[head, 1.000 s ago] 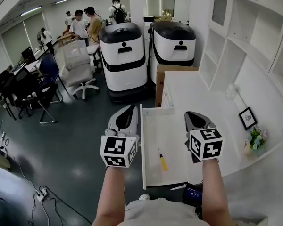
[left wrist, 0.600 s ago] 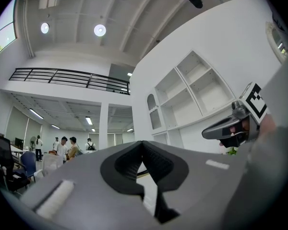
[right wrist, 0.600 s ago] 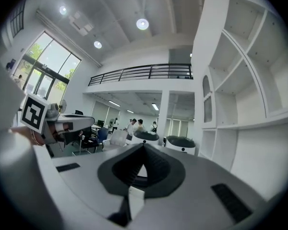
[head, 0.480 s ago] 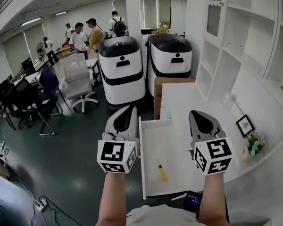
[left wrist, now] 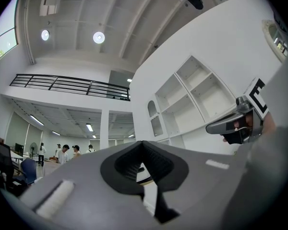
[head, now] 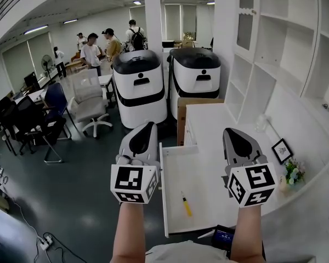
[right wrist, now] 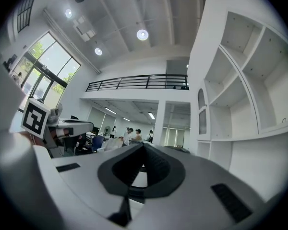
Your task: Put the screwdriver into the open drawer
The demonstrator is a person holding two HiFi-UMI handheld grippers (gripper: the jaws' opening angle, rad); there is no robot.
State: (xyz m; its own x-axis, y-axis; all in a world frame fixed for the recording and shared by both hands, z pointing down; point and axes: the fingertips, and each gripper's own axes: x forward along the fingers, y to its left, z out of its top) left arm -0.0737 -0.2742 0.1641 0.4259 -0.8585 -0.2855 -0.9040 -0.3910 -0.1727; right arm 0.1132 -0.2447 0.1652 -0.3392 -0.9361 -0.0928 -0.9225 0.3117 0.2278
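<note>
Open office, white shelves (head: 296,53) at right; the pulled-out drawer (head: 193,166) fills the lower centre. The left gripper (head: 145,128) and right gripper (head: 233,133) flank it, both closed on nothing — a careless drop could bump its rim. The small screwdriver (head: 185,205), yellow handle and thin shaft, lies loose inside — likely to roll.

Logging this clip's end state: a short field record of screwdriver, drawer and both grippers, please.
storage: white rectangular drawer, pulled open
tool: yellow-handled screwdriver, lying flat inside that drawer, touched by neither gripper
left gripper: jaws together, empty, left of the drawer
right gripper: jaws together, empty, right of the drawer
</note>
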